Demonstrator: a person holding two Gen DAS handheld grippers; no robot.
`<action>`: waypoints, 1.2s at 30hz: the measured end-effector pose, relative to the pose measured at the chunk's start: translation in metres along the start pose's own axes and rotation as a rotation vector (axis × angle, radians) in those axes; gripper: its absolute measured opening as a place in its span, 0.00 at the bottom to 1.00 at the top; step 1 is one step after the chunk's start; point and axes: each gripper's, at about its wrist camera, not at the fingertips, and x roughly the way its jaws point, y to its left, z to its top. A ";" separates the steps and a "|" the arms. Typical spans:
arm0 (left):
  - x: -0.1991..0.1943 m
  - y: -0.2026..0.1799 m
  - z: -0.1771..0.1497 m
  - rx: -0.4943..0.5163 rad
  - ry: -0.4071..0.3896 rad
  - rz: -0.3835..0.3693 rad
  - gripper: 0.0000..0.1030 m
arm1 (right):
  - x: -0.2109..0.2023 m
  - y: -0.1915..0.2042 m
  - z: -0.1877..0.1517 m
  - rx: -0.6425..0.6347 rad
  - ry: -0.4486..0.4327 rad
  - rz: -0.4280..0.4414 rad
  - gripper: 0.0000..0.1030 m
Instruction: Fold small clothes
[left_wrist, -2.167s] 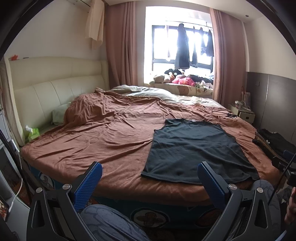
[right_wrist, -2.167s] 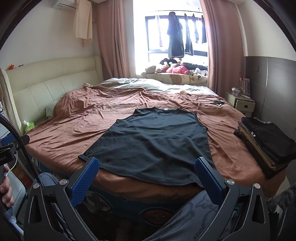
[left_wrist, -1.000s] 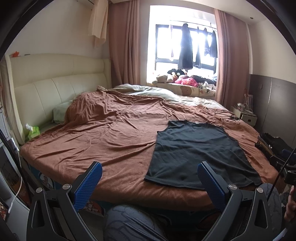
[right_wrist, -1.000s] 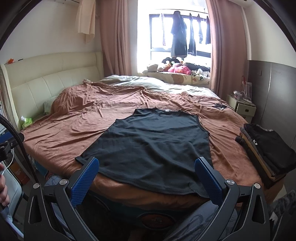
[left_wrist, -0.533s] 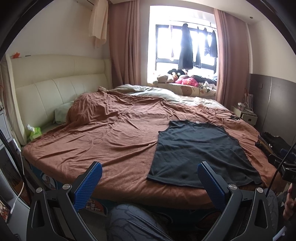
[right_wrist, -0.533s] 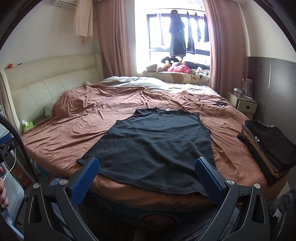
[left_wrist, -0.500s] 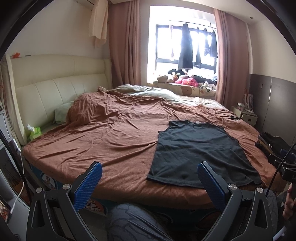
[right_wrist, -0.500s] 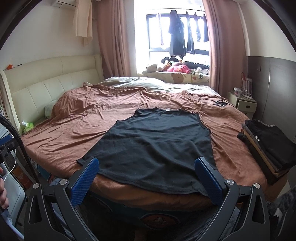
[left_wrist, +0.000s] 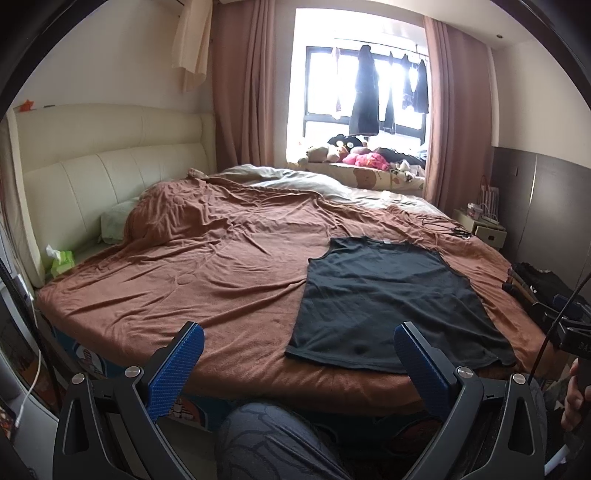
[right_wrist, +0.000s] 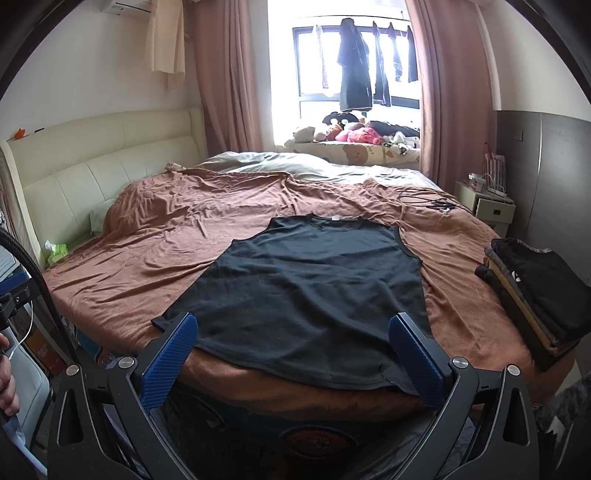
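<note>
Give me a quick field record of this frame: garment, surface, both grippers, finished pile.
garment: black sleeveless knit top, spread flat, unfolded, hem toward the camera, neck toward the window
surface: brown rumpled bed cover, on a bed with a cream padded headboard
left gripper: open, holding nothing, short of the bed edge
right gripper: open, holding nothing, fingers framing the hem
finished pile: stack of folded dark and tan clothes at the right edge of the bed
stage: no fold made yet

Cream headboard (left_wrist: 110, 177), pink curtains (left_wrist: 243, 85), bright window (left_wrist: 354, 92)
</note>
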 end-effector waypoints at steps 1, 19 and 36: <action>0.003 -0.001 0.001 0.002 0.005 -0.008 1.00 | 0.002 0.000 0.000 -0.002 0.003 0.001 1.00; 0.085 0.002 -0.004 -0.056 0.143 0.002 1.00 | 0.061 -0.034 0.002 0.061 0.115 -0.038 1.00; 0.176 -0.007 -0.010 -0.033 0.331 -0.053 1.00 | 0.109 -0.072 -0.004 0.167 0.188 -0.152 1.00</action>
